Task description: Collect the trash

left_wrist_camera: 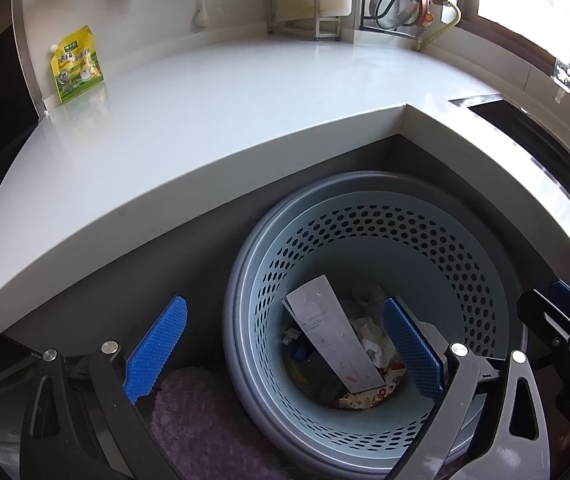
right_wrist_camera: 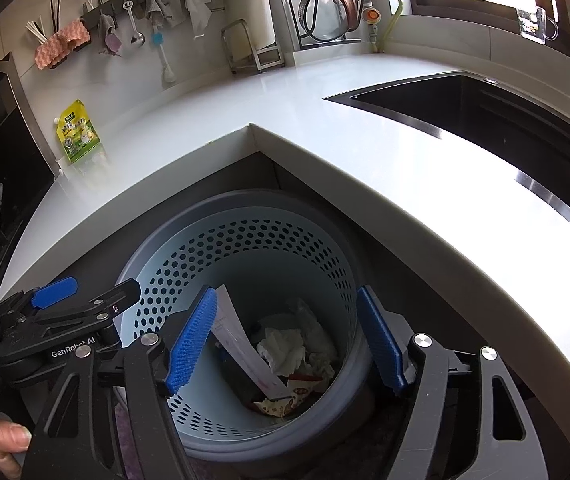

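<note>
Hovering over the floor-standing bin, the left gripper (left_wrist_camera: 283, 344) has its blue-padded fingers spread wide with nothing between them; one pad sits outside the rim above a purple mat (left_wrist_camera: 205, 424), the other over the bin's mouth. The right gripper (right_wrist_camera: 285, 340) hangs just beside it, jaws likewise released and empty, both pads straddling the opening. In the right wrist view the left gripper's black body shows at the lower left, with a thumb (right_wrist_camera: 5, 440) gripping its handle.

Below them stands the perforated pale-blue trash bin (left_wrist_camera: 437, 248) with a grey rim, tucked into the inside corner of the counter. Inside it lies the collected trash: a long white paper strip (left_wrist_camera: 331, 340) leaning against the wall, its long axis running from the upper inner wall down toward the bin's bottom, the lower end resting among the rest. Beside it sit crumpled white tissues (right_wrist_camera: 285, 348), and under the strip's lower end a printed red-and-cream wrapper (right_wrist_camera: 285, 400). Darker items lie under these, too shadowed to tell.

Farther off, the white countertop (left_wrist_camera: 225, 120) wraps around the bin. A yellow-green spouted pouch (left_wrist_camera: 75, 66) stands upright against the far-left wall, spout up. A dark sink (right_wrist_camera: 485, 108) is set in the counter to the right. On the back wall hang cloths and a ladle (right_wrist_camera: 135, 24) from a rail, beside a metal rack (left_wrist_camera: 305, 12).
</note>
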